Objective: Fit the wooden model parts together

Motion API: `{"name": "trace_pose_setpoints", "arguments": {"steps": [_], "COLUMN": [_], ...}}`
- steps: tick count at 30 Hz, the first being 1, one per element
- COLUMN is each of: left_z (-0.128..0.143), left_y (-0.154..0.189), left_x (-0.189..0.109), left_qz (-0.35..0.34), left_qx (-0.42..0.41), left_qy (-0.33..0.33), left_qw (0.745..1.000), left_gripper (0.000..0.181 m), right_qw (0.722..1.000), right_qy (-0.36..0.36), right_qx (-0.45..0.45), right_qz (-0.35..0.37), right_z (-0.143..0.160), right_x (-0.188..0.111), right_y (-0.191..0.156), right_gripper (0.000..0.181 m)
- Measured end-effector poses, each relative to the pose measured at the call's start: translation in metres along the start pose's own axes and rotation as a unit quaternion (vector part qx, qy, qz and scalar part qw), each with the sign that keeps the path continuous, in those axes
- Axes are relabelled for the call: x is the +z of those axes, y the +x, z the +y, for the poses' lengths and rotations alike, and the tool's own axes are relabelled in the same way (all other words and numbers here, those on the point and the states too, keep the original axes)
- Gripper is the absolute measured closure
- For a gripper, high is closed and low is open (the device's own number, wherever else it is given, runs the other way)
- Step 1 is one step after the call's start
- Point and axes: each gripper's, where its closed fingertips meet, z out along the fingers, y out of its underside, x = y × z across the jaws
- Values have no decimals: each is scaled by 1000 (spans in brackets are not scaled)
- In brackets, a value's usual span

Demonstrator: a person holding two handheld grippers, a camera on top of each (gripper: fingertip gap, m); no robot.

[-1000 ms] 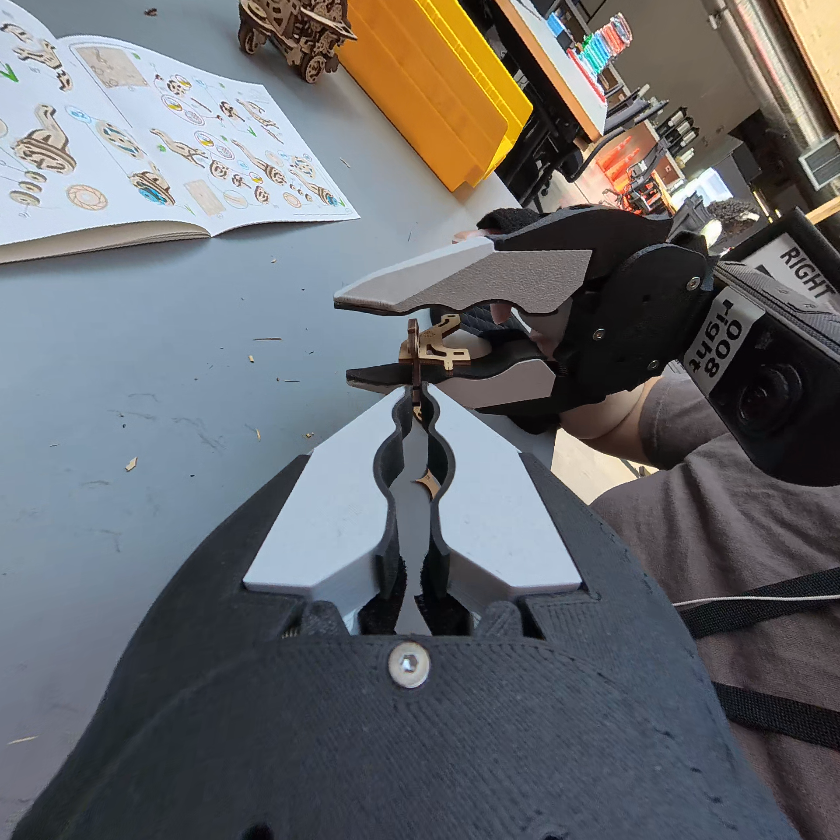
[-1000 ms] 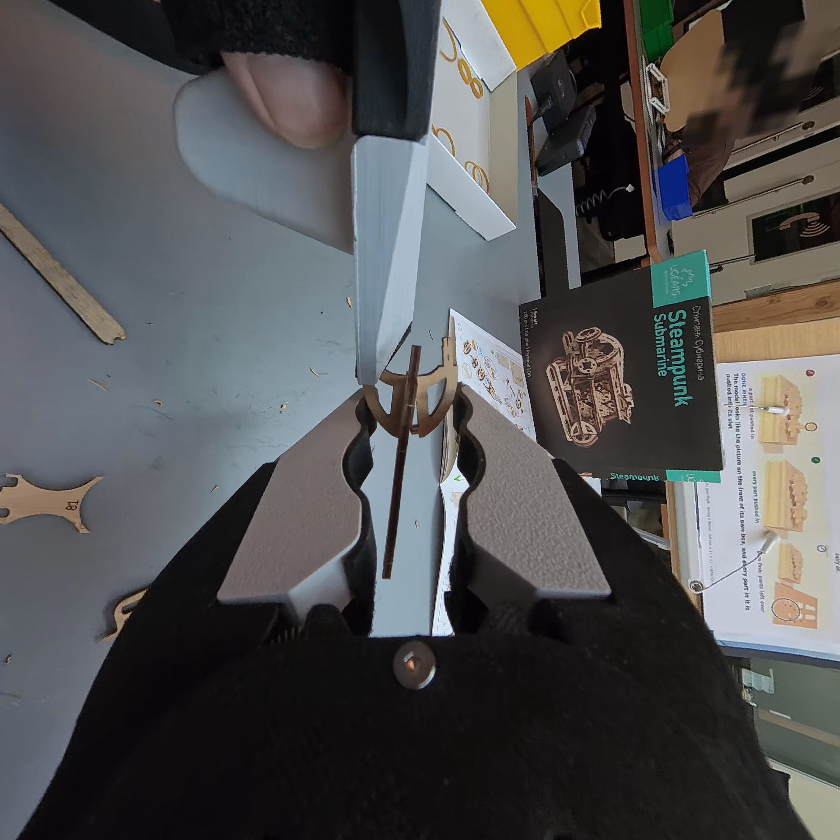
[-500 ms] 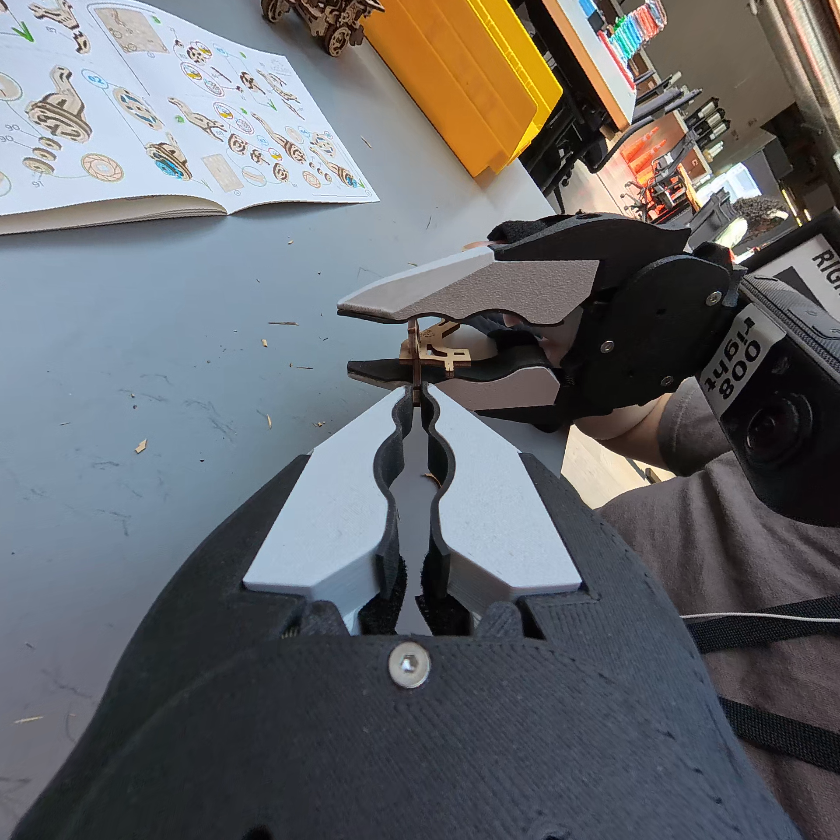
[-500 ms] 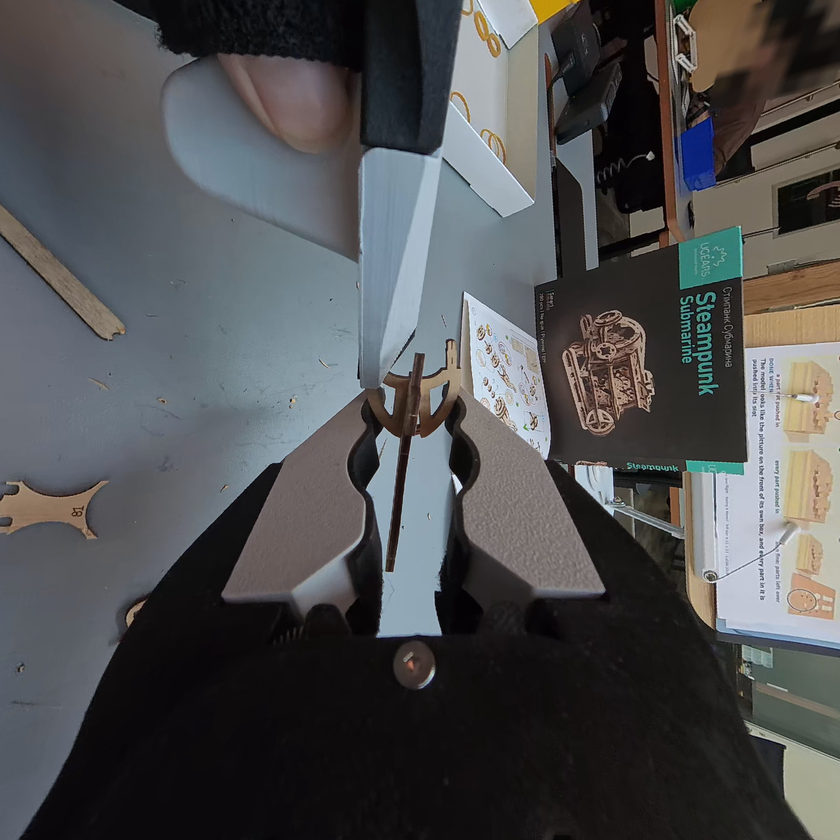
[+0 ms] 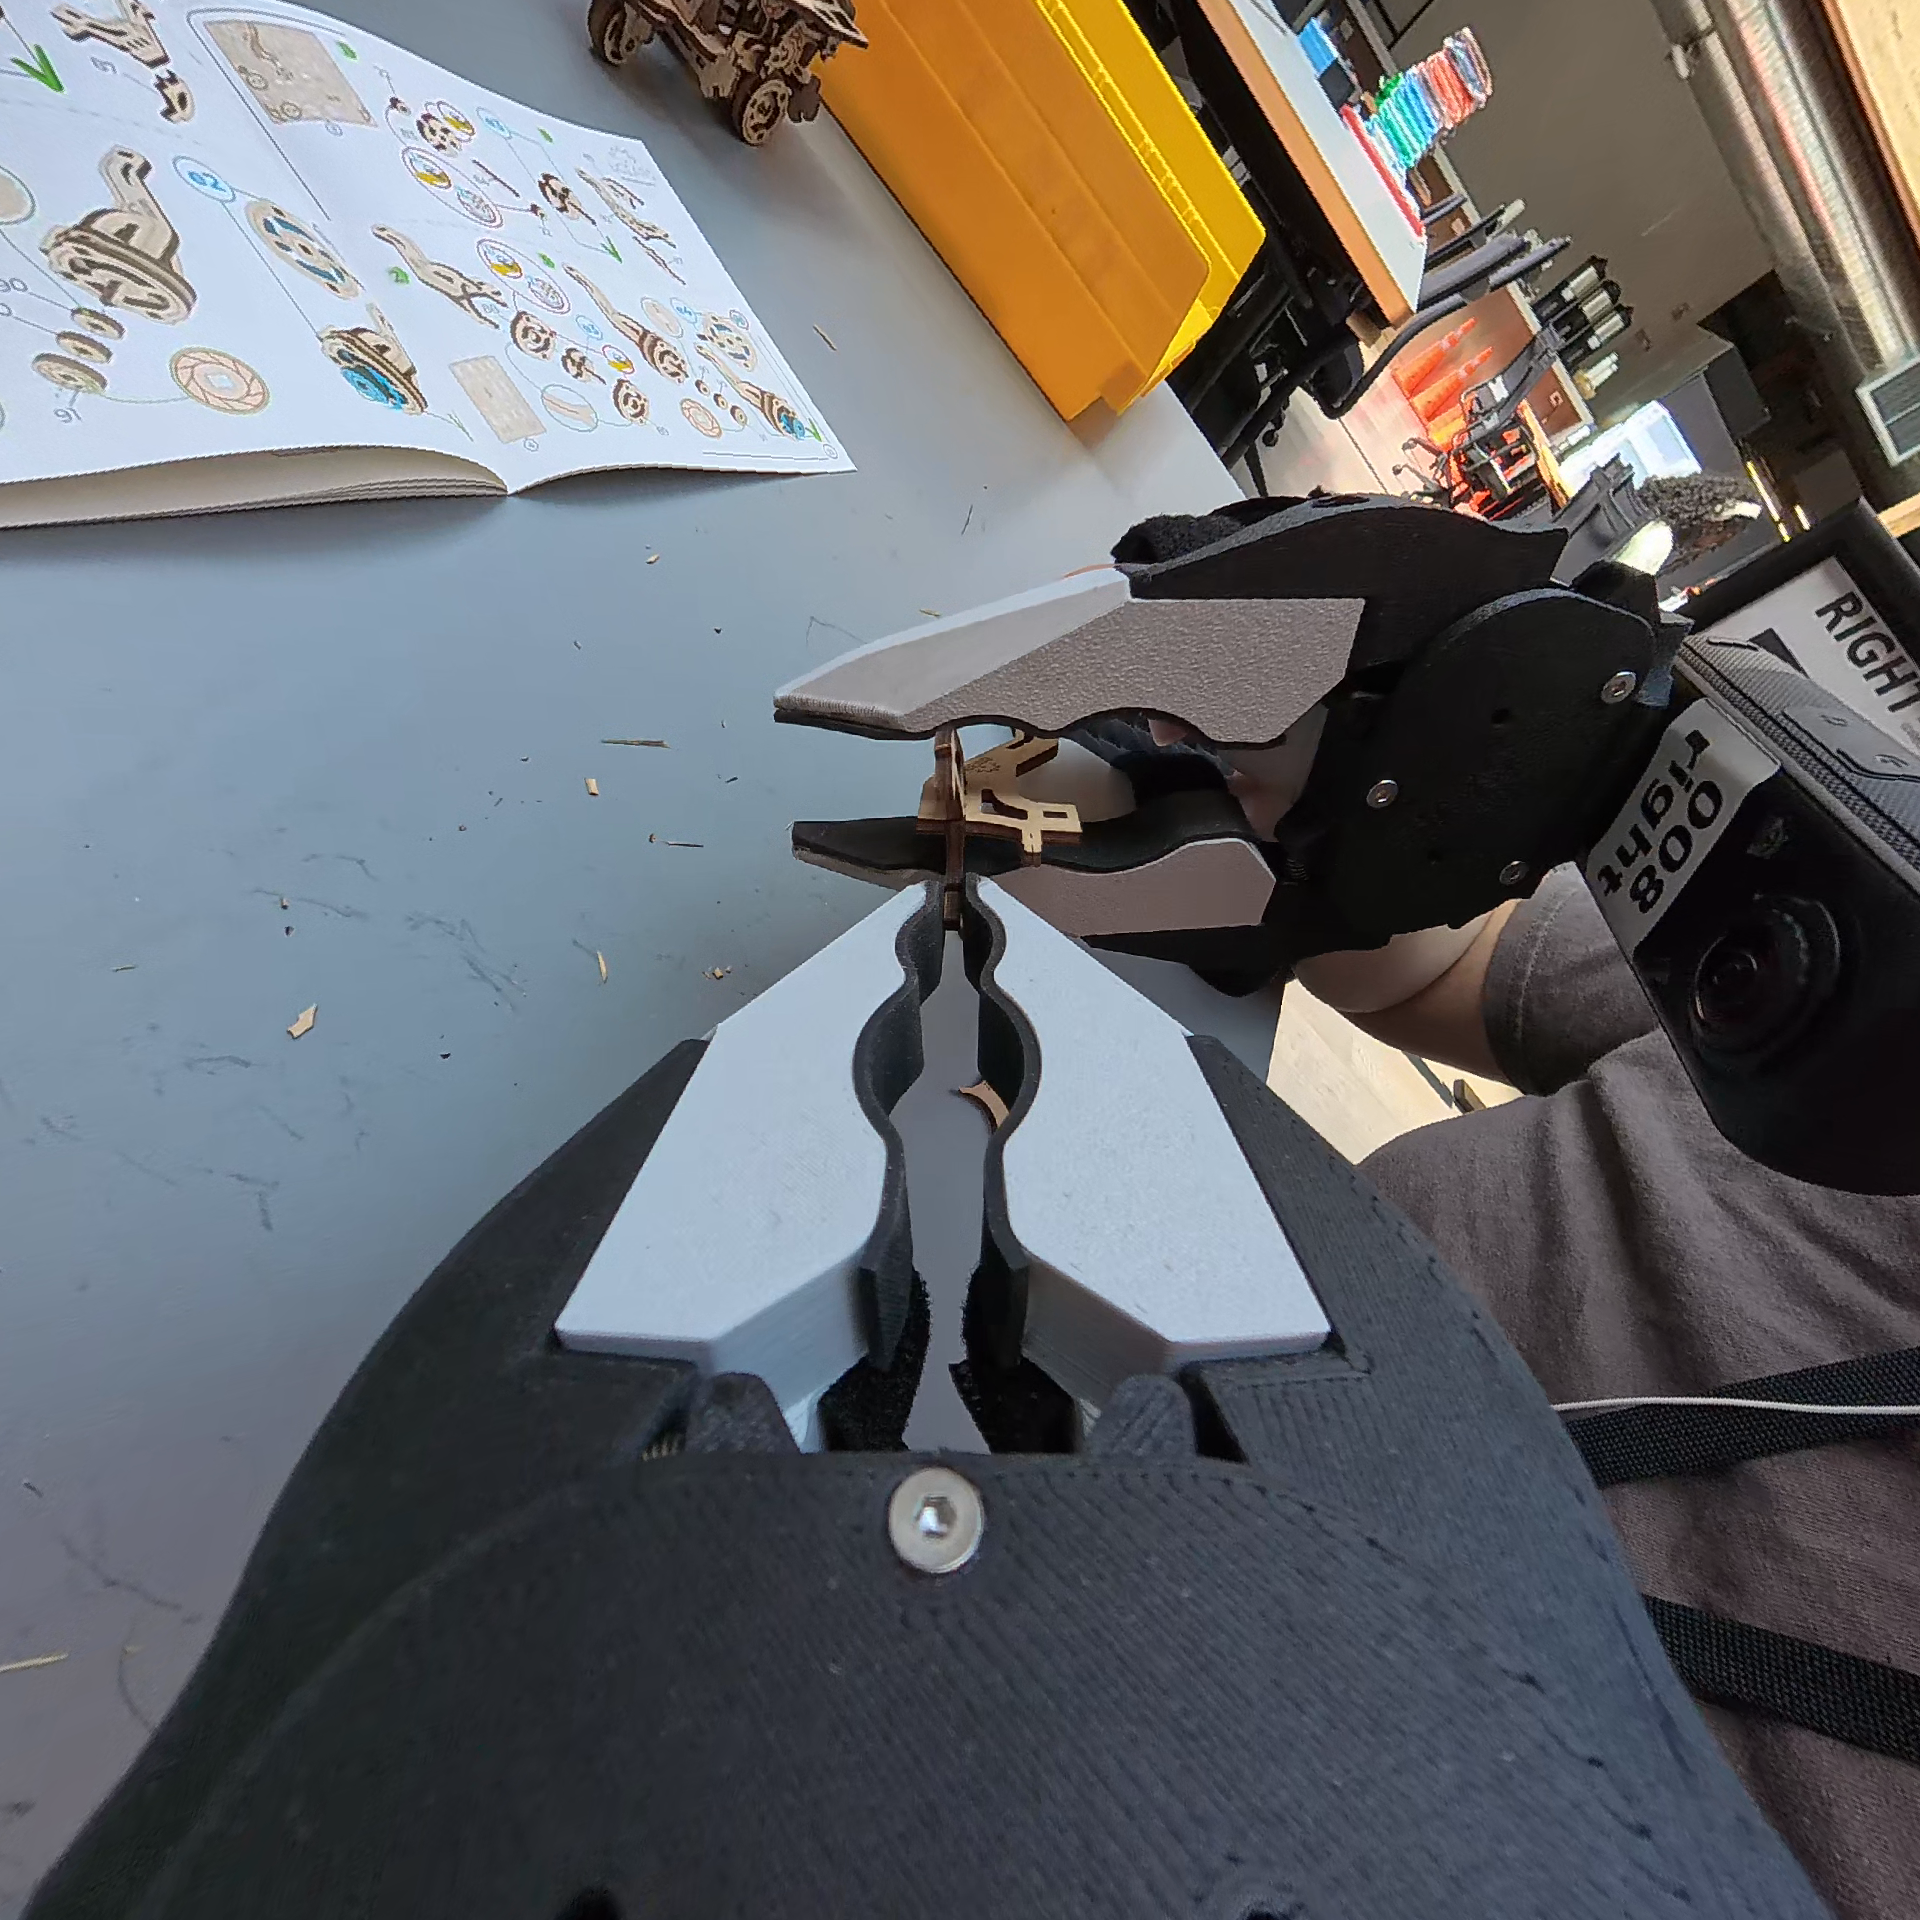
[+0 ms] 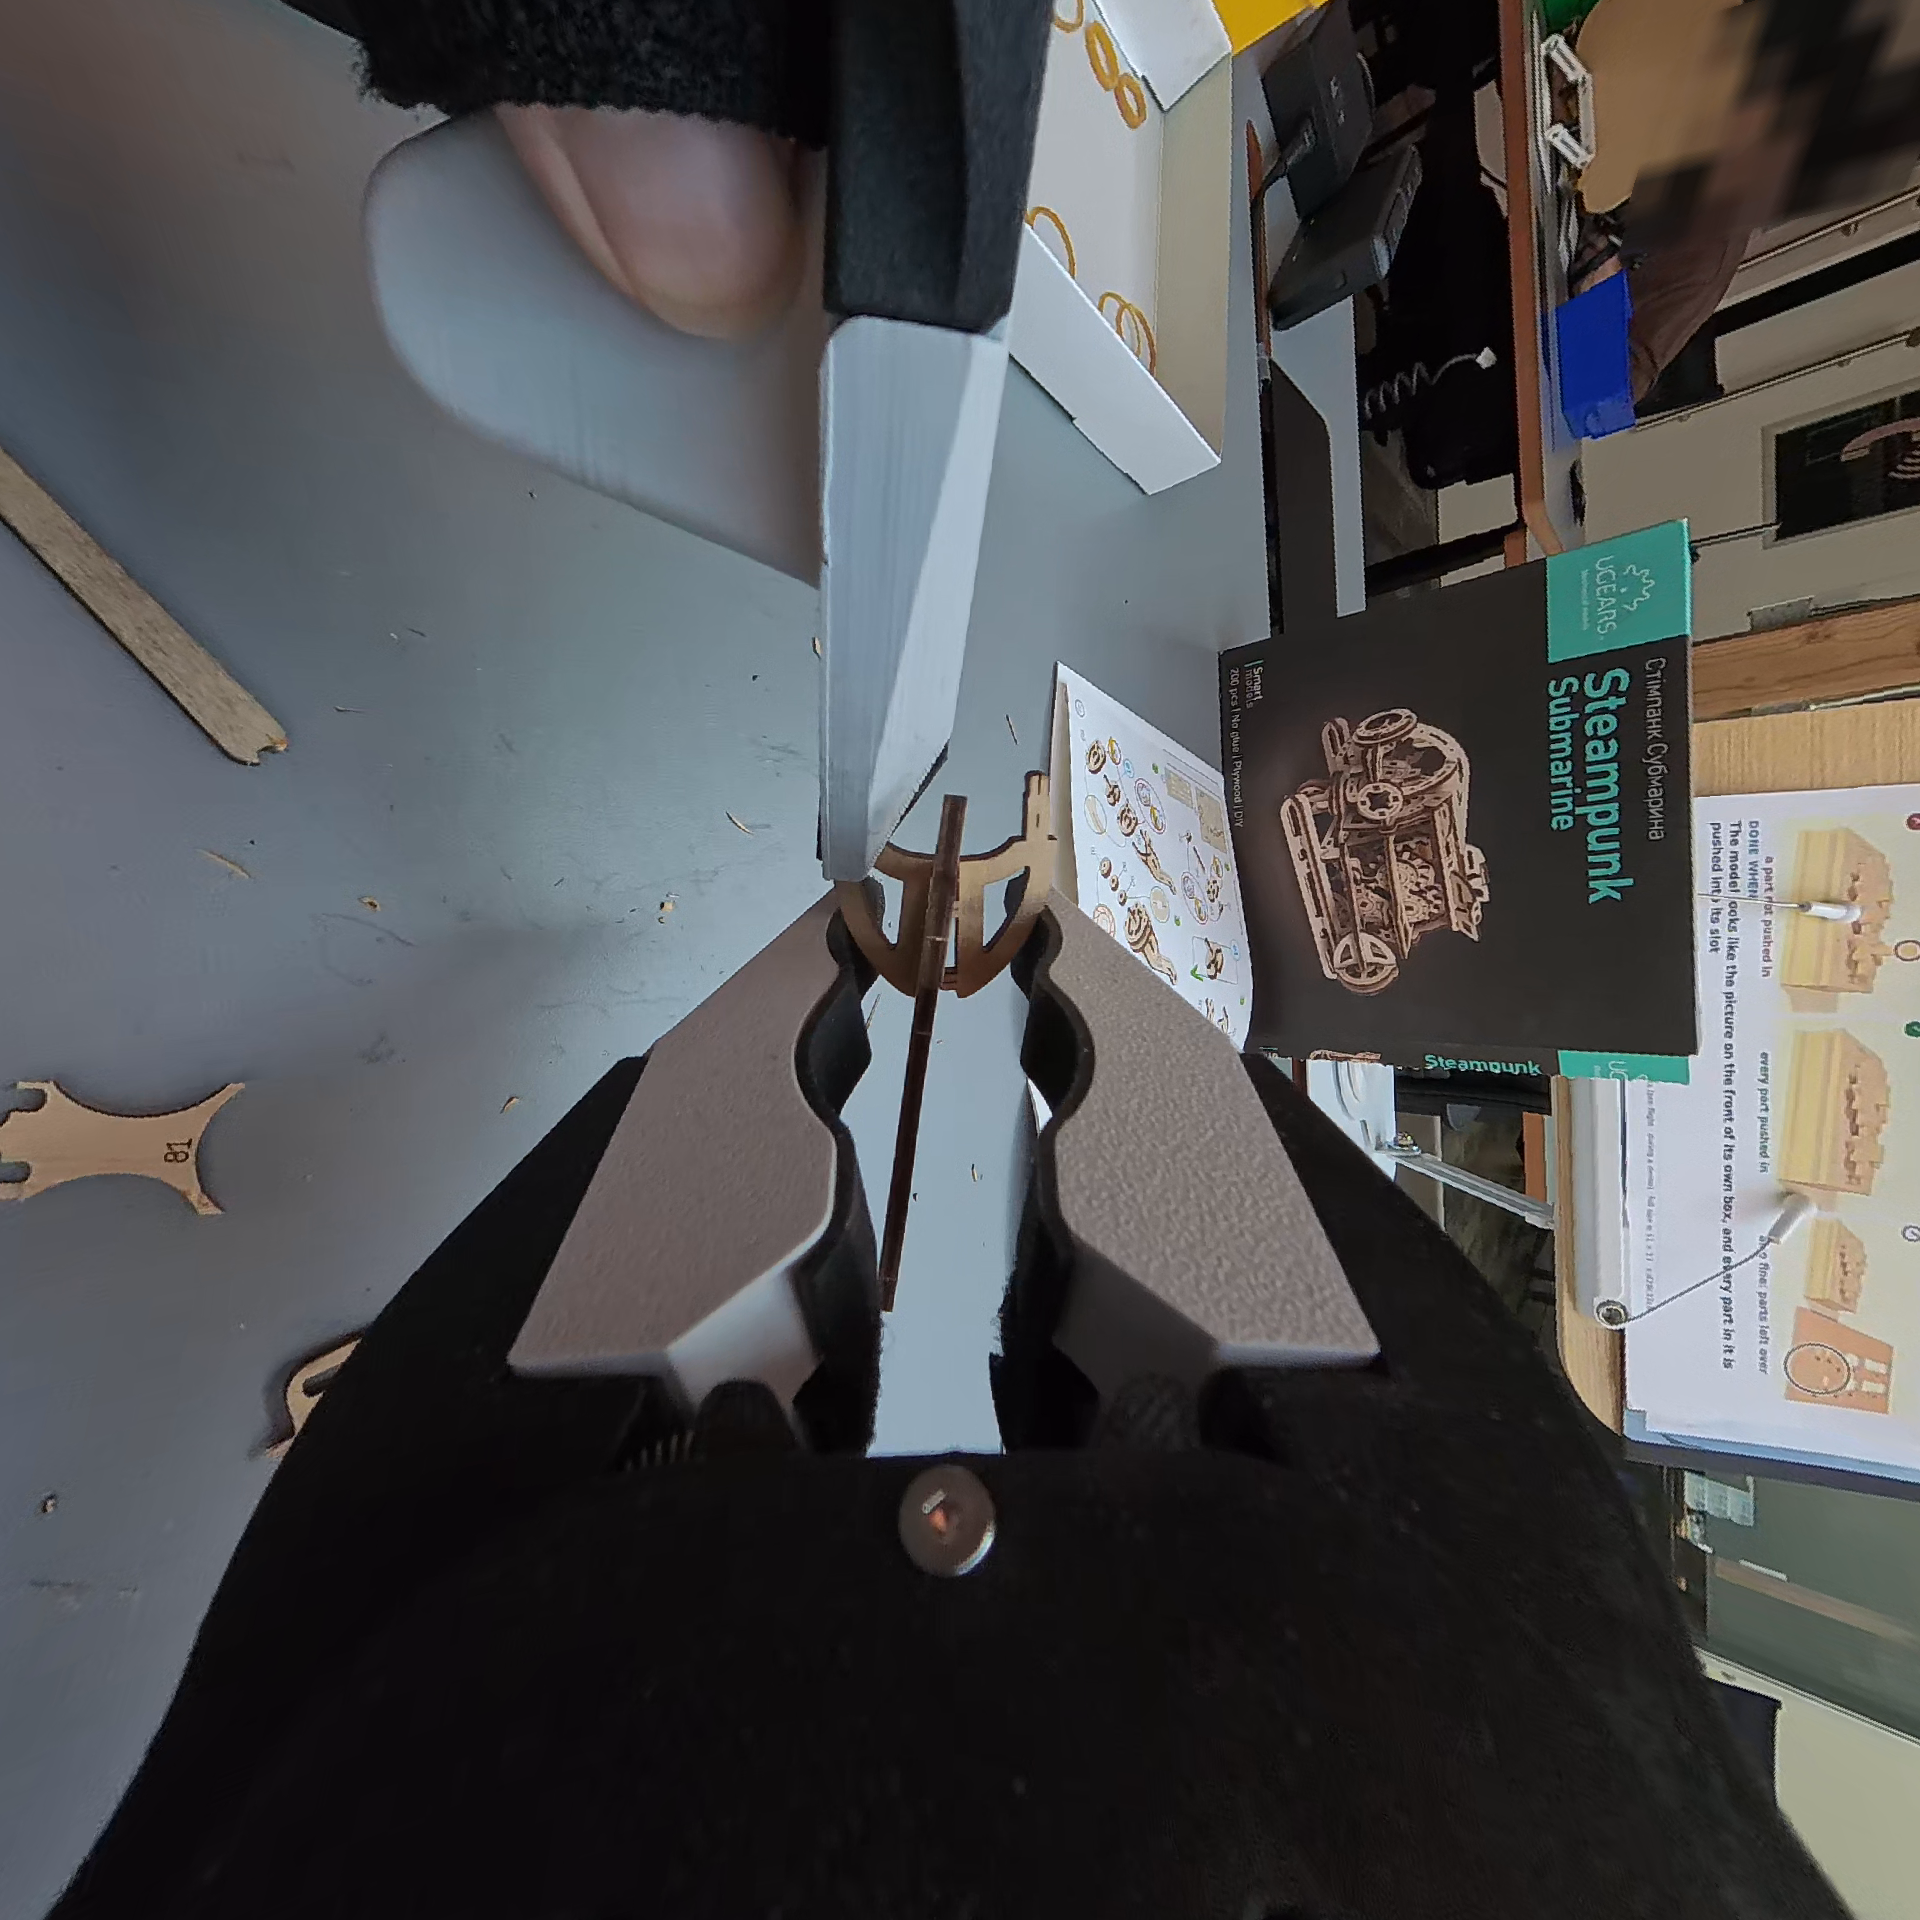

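A curved wooden part (image 6: 982,920) spans the gap between the tips of my right gripper (image 6: 940,925), which is shut on it. A thin flat wooden part (image 6: 914,1091), seen edge-on, crosses it in a slot and runs back between the right fingers. In the left wrist view the two parts form a cross (image 5: 987,816) inside the right gripper (image 5: 831,774). My left gripper (image 5: 951,914) is shut, pinching the lower edge of the curved part. One of its fingers (image 6: 894,623) comes in from above in the right wrist view. All is held above the grey table (image 5: 312,831).
An open instruction booklet (image 5: 364,260), a built wooden model (image 5: 727,42) and yellow bins (image 5: 1039,208) lie beyond. Loose wooden parts (image 6: 114,1143), a wooden strip (image 6: 135,623), a white box (image 6: 1101,312) and a black model box (image 6: 1455,831) are around. The person's torso (image 5: 1662,1299) is at right. About 4 cm separates my left fingertips from my right. My right gripper's tips are some 35 cm from the built wooden model (image 5: 727,42).
Both grippers have drifted slightly together over the table. The grips and the crossed parts look unchanged.
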Motion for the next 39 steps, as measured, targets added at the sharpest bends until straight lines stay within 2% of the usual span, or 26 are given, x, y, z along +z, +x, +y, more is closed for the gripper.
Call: {"name": "trace_pose_setpoints", "arguments": {"steps": [16,19,24,29,39], "left_z": [-6,-4,-1,8,1], "left_y": [3,3,0,0,1], "left_x": [-2,-2,-3,2,-2], "left_qz": [6,12,4,-3,29], "left_qx": [1,-4,-4,8,-29], "left_qy": [15,11,5,-25,11], "left_qw": [1000,1000,1000,1000,999], "left_gripper": [180,181,181,180,180], "right_qw": [1000,1000,1000,998,998], "right_qy": [4,12,23,51,57], "right_qx": [-9,-8,-13,8,23], "right_qz": [25,19,6,-41,-4], "right_z": [-1,-1,-4,-11,-14], "right_x": [-1,-1,-2,-3,-3], "right_y": [8,6,1,-13,-3], "right_gripper": [155,155,145,139,145]}}
